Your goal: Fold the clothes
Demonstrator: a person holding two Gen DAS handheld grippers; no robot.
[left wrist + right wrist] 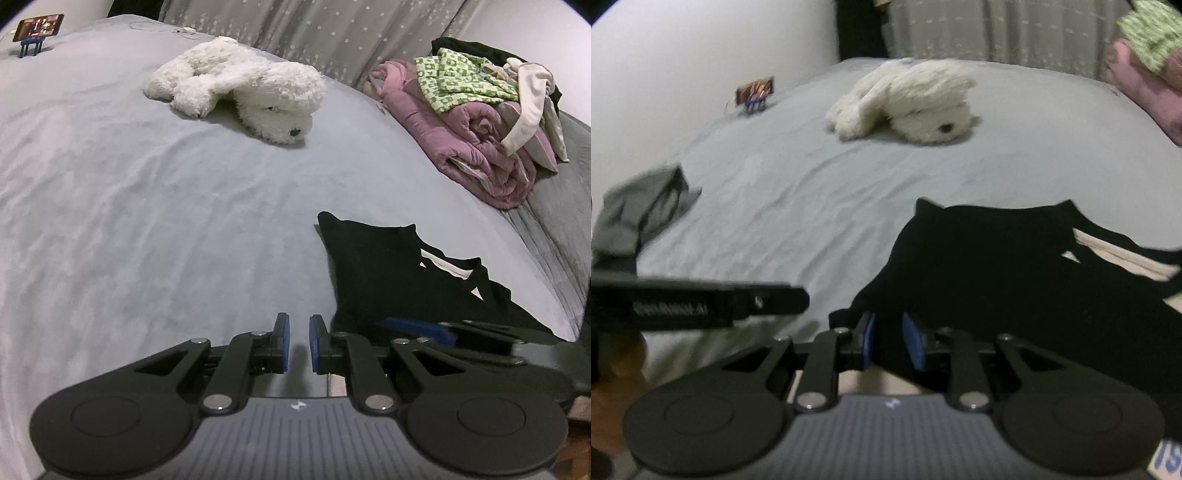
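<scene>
A black garment (388,273) with a white lining at the neck lies flat on the grey bed, to the right of my left gripper (299,343). The left gripper's blue pads stand a small gap apart with nothing between them, over the bed sheet. The right gripper (888,341) sits at the garment's near left edge (997,273), its blue pads slightly apart with black cloth running between them. The right gripper also shows in the left wrist view (443,332). The left gripper's body shows in the right wrist view (701,302).
A white plush dog (240,85) lies mid-bed. A pile of pink, green and black clothes (480,122) sits at the right edge. A grey garment (642,210) lies at the left. A phone on a stand (37,29) is at the far corner.
</scene>
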